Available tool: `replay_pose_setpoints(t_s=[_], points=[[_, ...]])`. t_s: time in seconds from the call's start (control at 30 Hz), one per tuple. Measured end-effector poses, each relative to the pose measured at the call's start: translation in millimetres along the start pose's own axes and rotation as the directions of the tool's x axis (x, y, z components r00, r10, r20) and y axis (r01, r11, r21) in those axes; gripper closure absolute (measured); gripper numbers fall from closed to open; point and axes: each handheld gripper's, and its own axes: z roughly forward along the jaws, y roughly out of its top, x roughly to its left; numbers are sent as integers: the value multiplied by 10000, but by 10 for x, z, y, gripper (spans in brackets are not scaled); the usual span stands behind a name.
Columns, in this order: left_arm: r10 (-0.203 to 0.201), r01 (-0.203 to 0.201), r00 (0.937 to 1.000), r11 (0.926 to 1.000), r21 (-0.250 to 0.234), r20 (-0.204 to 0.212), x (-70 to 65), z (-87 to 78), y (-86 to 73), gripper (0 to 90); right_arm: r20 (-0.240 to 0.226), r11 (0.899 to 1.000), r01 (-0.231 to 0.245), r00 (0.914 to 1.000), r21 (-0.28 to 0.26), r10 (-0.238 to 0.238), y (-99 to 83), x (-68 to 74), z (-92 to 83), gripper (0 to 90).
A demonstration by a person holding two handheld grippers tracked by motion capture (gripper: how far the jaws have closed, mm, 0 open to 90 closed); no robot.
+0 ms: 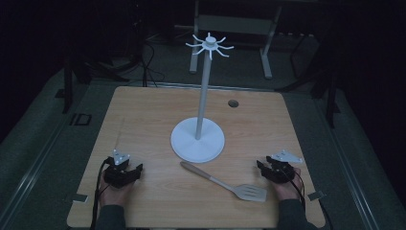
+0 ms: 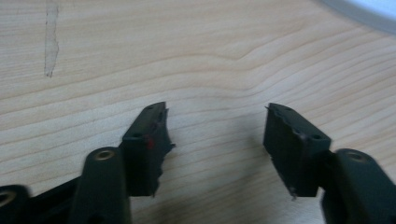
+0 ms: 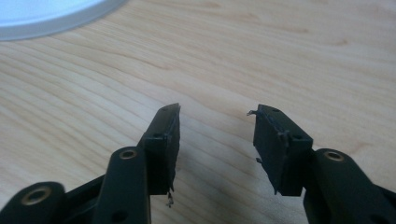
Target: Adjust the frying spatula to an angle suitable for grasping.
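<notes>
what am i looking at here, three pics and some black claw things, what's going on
A person sits at a light wooden table and holds a black two-jaw gripper in each hand; there is no robot arm. The high view looks down from above the person's side: the left gripper is at the lower left, the right gripper at the lower right. The other two pictures come from cameras riding on those grippers, looking along their own jaws at the wood. In both, the jaws stand apart with nothing between them, so nothing is held. On the table stands a white hook stand with a round base, and in front of it lies a slotted spatula with a wooden handle, between the two grippers and untouched.
</notes>
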Motion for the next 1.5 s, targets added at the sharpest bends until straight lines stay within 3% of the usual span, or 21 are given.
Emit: replay_pose_setpoints(t_s=[0.1, 0.17, 0.27, 0.4, 0.57, 0.6, 0.73, 0.97, 1.13, 1.33, 1.5], points=[[-19, 28, 9997, 9993, -365, 250, -12, -70, -4, 425, -223, 9997, -15, 9998, -235, 9, 53, 31, -90, 522], [-4, 23, 9991, 9990, -441, 422, -16, -93, -8, 432, -284, 9990, 220, 9993, -382, -231, 102, 52, -149, 526], [41, -21, 9989, 9991, -432, 459, -24, -99, -11, 463, -331, 9986, 253, 9991, -457, -268, 130, 57, -176, 528], [215, -198, 9975, 9995, -259, 677, -40, -124, -30, 496, -571, 9967, 473, 9971, -656, -510, 306, 88, -285, 563], [306, -291, 9976, 9993, -245, 617, -56, -155, -38, 496, -812, 9948, 794, 9931, -644, -845, 436, 148, -322, 568], [338, -325, 9979, 9992, -230, 561, -71, -171, -46, 495, -967, 9930, 1061, 9891, -518, -1107, 515, 186, -323, 566], [281, -261, 9976, 9991, -323, 636, -74, -195, -53, 495, -1157, 9895, 1418, 9828, -263, -1439, 641, 247, -316, 591], [249, -224, 9972, 9991, -355, 704, -69, -204, -52, 495, -1513, 9866, 1628, 9750, -128, -1629, 784, 302, -310, 599], [431, -407, 9968, 9985, -364, 678, -92, -196, -47, 495, -1818, 9835, 1808, 9671, -13, -1781, 865, 360, -293, 590], [524, -501, 9964, 9981, -366, 669, -97, -200, -45, 494, -2015, 9754, 2201, 9561, 150, -2127, 929, 443, -275, 588], [511, -483, 9963, 9980, -412, 690, -93, -206, -43, 494, -2219, 9635, 2652, 9422, 362, -2510, 1013, 543, -233, 584]])
